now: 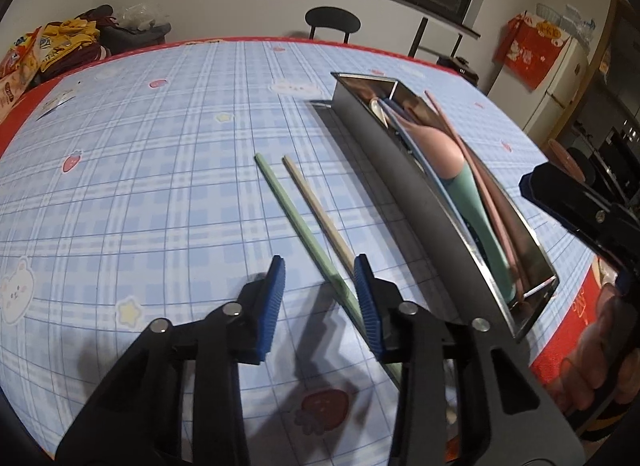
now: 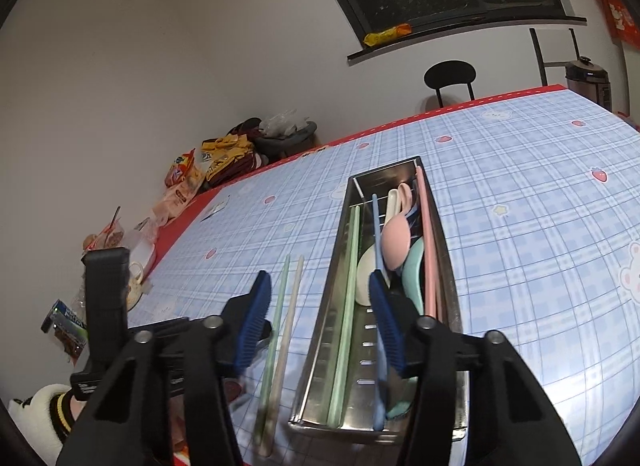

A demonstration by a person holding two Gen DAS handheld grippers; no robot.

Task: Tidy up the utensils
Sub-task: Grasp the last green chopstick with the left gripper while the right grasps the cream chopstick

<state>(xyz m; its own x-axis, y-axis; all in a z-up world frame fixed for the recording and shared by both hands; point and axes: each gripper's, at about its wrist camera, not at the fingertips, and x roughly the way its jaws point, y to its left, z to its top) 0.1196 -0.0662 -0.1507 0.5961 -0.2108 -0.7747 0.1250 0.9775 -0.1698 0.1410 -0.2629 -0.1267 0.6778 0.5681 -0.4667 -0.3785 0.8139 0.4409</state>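
Note:
A green chopstick (image 1: 296, 221) and a beige chopstick (image 1: 320, 213) lie side by side on the checked tablecloth, left of a long steel tray (image 1: 400, 169). My left gripper (image 1: 320, 278) is open low over their near ends; the green one runs between its blue pads, close to the right pad, and nothing is pressed. The tray (image 2: 384, 169) holds a pink spoon (image 2: 396, 242), a teal spoon (image 2: 414, 270), a white spoon (image 2: 366, 274), green chopsticks (image 2: 348, 286), pink chopsticks (image 2: 428, 246) and a blue chopstick (image 2: 375, 225). My right gripper (image 2: 318, 294) hovers open above the tray's left wall.
Snack bags (image 1: 60, 41) and bundled cloth crowd the table's far left corner. A black chair (image 1: 332, 21) stands behind the table. A fridge with a red box (image 1: 532, 49) is at the right. Cups and packets (image 2: 132, 250) sit along the red table edge.

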